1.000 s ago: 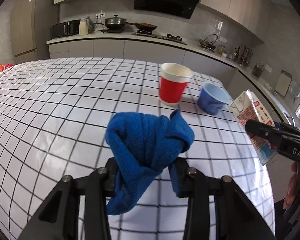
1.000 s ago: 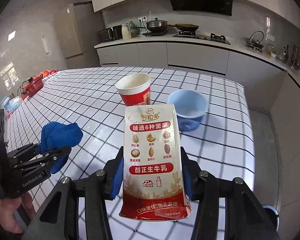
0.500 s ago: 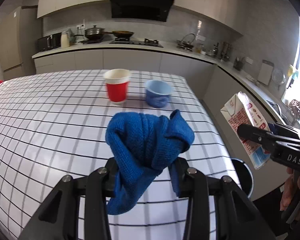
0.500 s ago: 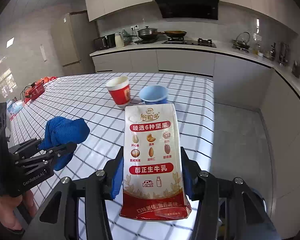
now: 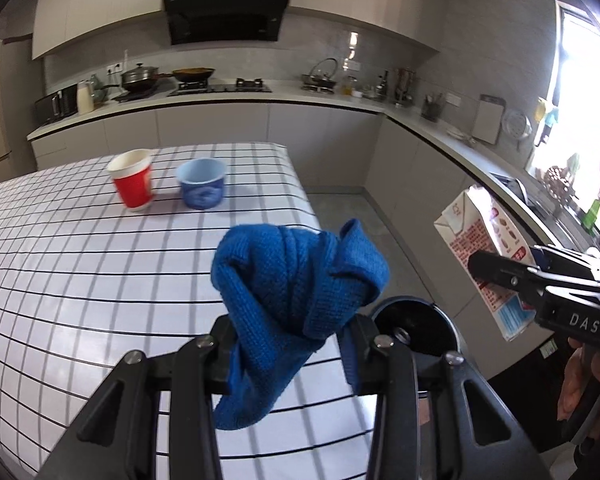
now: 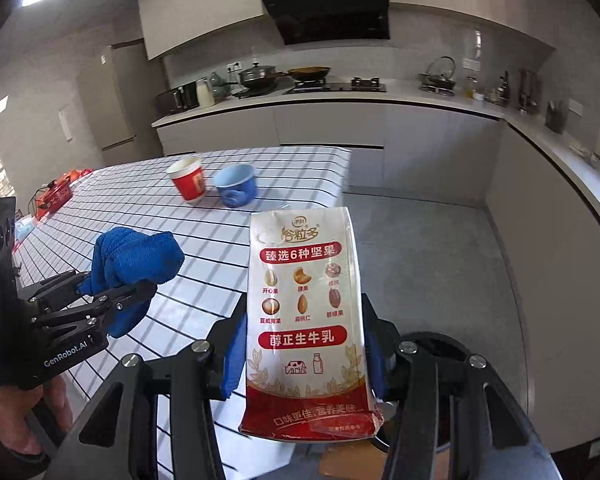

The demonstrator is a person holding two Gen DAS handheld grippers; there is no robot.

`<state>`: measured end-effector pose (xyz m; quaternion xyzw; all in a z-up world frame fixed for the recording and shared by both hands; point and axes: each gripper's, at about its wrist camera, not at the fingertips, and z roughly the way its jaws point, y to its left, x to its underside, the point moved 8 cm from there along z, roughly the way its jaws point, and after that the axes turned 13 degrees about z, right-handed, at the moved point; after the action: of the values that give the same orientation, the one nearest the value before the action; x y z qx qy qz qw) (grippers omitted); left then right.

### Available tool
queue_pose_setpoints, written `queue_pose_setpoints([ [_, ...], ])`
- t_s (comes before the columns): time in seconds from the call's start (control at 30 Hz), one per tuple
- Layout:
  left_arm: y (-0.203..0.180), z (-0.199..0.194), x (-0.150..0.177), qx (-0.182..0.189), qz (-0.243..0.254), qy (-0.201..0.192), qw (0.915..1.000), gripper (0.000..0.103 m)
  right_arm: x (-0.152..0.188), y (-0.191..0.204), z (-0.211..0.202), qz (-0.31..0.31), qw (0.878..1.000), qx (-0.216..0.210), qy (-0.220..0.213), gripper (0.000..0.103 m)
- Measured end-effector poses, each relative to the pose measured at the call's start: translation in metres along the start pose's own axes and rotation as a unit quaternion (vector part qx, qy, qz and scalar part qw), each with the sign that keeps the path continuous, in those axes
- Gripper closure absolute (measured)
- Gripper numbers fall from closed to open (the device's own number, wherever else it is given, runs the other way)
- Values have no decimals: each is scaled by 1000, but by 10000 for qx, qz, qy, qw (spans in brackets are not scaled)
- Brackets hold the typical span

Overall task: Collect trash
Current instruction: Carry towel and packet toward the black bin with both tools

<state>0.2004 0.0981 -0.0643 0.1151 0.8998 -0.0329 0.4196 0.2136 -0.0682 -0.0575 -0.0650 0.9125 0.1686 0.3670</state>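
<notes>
My left gripper (image 5: 288,336) is shut on a crumpled blue knitted cloth (image 5: 296,280), held above the table's right edge. The same cloth (image 6: 134,258) and left gripper (image 6: 112,298) appear at the left of the right wrist view. My right gripper (image 6: 304,356) is shut on a red-and-white milk carton (image 6: 304,320), upright between the blue pads. That carton (image 5: 486,256) shows at the right of the left wrist view, off the table over the floor. A round black bin (image 5: 414,330) sits on the floor just beyond the left gripper; its rim (image 6: 440,340) peeks out behind the right fingers.
A red paper cup (image 5: 134,186) and a blue bowl (image 5: 202,189) stand near the far corner of the checked table (image 5: 80,264). Grey floor (image 6: 428,256) lies right of the table. Kitchen counters (image 6: 380,100) run along the back and right walls. A hand (image 5: 588,384) holds the right gripper.
Both grippers have swung to the right, from over the table to its right edge, still holding cloth and carton. The cup and bowl slid to the left; the black bin came into view.
</notes>
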Motion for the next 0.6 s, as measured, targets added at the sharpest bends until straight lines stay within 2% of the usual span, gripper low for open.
queue_pose_setpoints([
  [0.3, -56, 10, -6, 274, 212, 33, 9994, 63, 8, -64, -32, 258, 9993, 263, -73, 52],
  [0.6, -108, 30, -7, 559, 364, 161, 9976, 63, 23, -120, -43, 428, 9978, 505, 23, 52],
])
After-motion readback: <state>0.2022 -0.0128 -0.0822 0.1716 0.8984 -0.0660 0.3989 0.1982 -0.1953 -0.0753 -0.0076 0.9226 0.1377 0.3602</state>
